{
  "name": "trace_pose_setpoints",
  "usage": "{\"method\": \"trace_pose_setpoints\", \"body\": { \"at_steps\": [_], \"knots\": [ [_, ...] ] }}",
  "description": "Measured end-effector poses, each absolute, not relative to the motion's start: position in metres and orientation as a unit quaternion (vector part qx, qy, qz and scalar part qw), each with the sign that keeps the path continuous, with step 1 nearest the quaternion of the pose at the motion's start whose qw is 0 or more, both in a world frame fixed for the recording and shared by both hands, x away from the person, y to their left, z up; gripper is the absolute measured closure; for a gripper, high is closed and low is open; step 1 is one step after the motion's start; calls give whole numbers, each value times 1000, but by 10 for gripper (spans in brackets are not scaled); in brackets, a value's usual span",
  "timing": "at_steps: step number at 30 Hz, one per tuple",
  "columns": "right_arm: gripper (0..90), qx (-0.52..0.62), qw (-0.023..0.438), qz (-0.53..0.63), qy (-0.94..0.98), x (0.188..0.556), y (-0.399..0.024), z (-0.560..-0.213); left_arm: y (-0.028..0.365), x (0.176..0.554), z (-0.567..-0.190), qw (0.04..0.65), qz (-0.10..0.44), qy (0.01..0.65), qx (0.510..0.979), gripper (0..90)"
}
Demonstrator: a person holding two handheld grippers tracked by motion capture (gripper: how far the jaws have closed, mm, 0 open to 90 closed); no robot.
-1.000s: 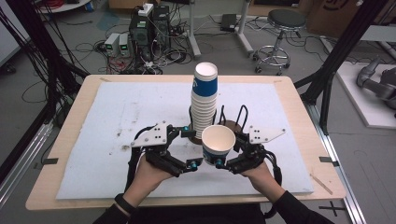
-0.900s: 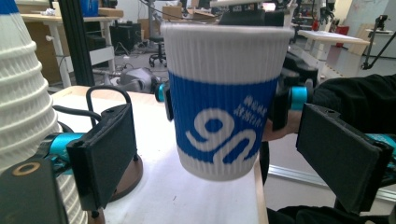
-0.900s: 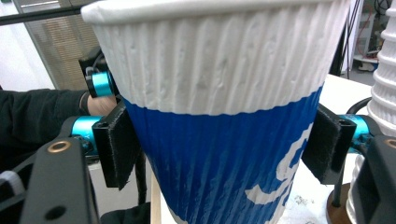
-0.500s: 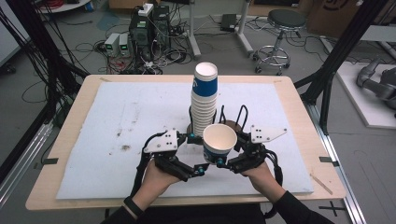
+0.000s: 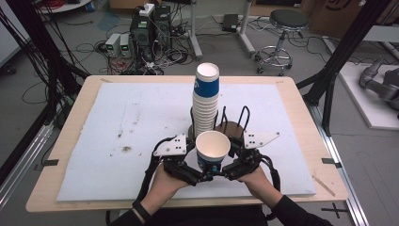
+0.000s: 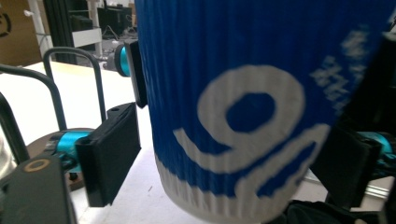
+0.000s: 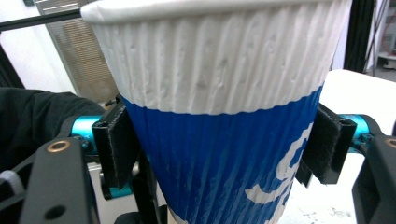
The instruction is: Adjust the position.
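At the table's near edge, the left gripper (image 5: 203, 175), its jaws just closing in, brackets the base of a blue-and-white paper cup (image 5: 212, 149) with one pad short of the wall. The right gripper (image 5: 225, 170) clamps the upright cup. Behind stands a tall stack of cups (image 5: 206, 101) in a wire holder (image 5: 234, 123).

Cups — one loose cup (image 5: 212, 149) and one stack (image 5: 206, 101) of nested cups, number in it unclear. Grippers — two: left (image 5: 203, 175), right (image 5: 220, 172). One wire rack (image 5: 244, 117). One table (image 5: 70, 141). One stool (image 5: 288, 21).
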State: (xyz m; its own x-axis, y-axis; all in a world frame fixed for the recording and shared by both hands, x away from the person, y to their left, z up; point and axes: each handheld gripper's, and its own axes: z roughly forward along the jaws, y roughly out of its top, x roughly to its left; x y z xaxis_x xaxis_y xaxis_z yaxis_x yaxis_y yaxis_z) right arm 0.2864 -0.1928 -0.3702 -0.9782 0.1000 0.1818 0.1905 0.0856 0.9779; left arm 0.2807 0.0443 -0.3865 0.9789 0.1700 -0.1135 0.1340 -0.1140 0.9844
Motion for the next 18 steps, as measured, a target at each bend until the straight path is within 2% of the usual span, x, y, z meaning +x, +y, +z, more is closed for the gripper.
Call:
{"method": "trace_pose_setpoints", "body": {
  "at_steps": [6, 11, 18],
  "knots": [
    [242, -102, 31, -668, -736, 287, -193, -371, 46, 279, -386, 660, 16, 95, 745, 285],
    [233, -102, 29, -667, -737, 287, -192, -371, 46, 279, -387, 659, 13, 96, 746, 290],
    [173, -110, 20, -670, -734, 287, -195, -369, 46, 281, -390, 654, 10, 97, 750, 291]
  ]
}}
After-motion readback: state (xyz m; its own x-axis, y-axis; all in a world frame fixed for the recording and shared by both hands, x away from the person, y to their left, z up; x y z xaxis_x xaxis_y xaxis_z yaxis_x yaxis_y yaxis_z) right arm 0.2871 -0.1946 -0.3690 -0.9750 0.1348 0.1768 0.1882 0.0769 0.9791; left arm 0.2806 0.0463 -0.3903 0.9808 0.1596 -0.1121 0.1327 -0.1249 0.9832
